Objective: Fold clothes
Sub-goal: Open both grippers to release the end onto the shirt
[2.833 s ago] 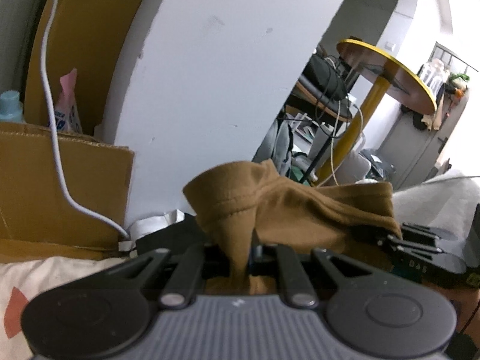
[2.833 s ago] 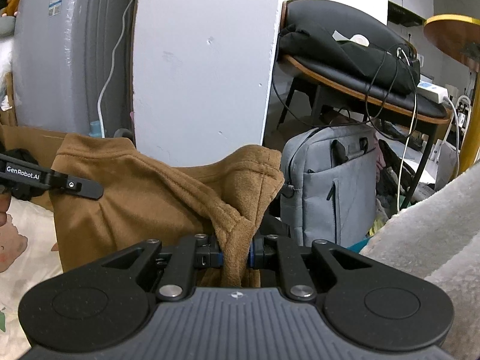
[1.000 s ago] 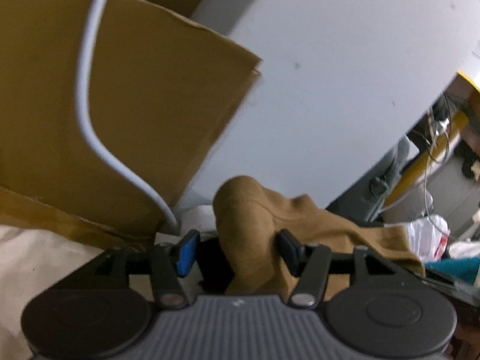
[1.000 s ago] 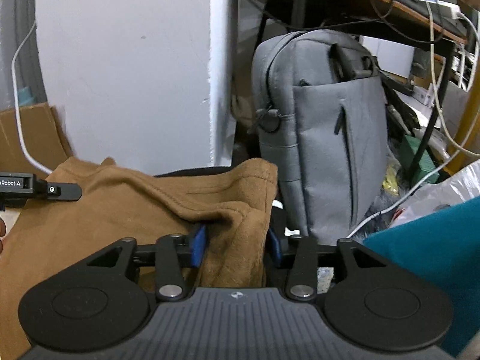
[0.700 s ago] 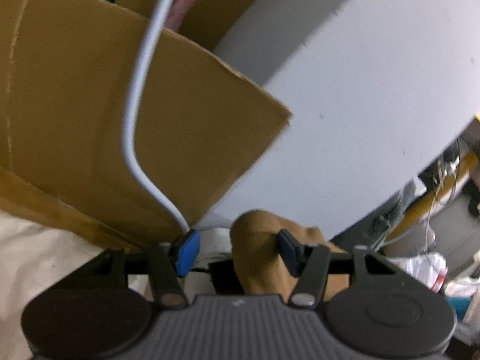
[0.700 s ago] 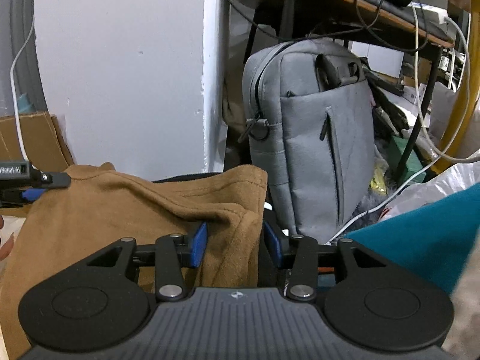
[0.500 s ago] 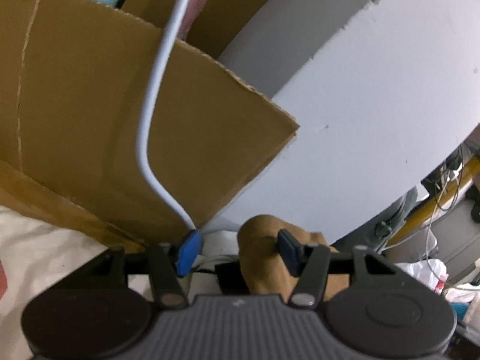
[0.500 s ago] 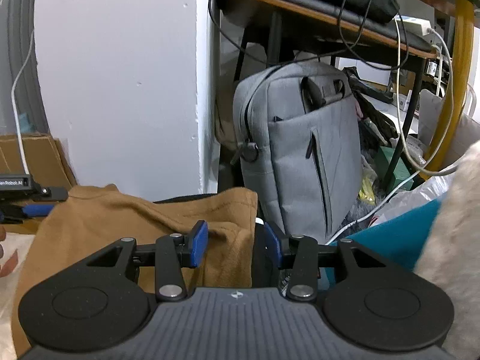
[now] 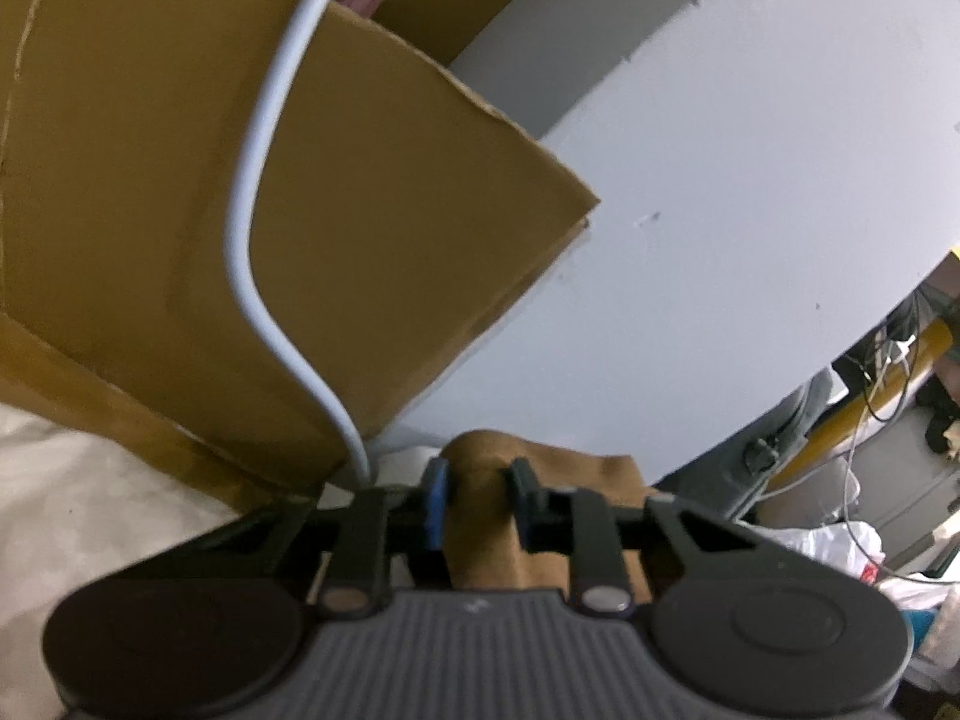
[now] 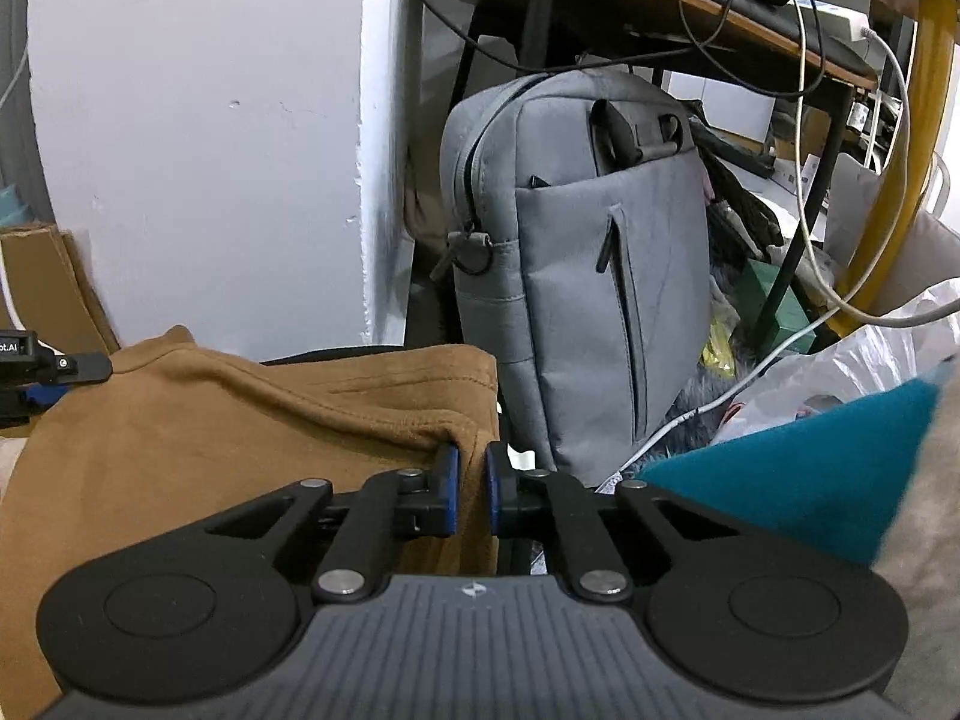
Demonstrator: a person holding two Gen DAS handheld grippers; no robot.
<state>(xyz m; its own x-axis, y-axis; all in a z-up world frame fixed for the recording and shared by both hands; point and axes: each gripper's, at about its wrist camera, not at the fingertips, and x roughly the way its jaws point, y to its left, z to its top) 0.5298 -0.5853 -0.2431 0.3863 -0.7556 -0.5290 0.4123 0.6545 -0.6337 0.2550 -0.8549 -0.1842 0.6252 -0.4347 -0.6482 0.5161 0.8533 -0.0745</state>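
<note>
The brown garment [image 10: 210,438] lies spread flat in the lower left of the right wrist view. My right gripper [image 10: 471,489] sits at its far right corner, jaws closing, with a thin fold of the brown cloth pinched between the blue pads. In the left wrist view, the garment [image 9: 600,480] bunches up at its other far corner, and my left gripper [image 9: 477,501] is closing its jaws on that bunch, pads pressing the cloth. One left finger [image 10: 60,367] shows at the garment's left edge in the right wrist view.
A cardboard box [image 9: 300,210] with a white cable [image 9: 258,180] across it stands just beyond the left gripper, against a white pillar [image 9: 720,210]. A grey bag [image 10: 588,252] stands behind the right corner. A teal cloth [image 10: 780,480] and a plastic bag [image 10: 870,354] lie at the right.
Both pairs of jaws stood open around the brown cloth's corners half a second ago; now both have come together on the cloth. The hands have barely shifted.
</note>
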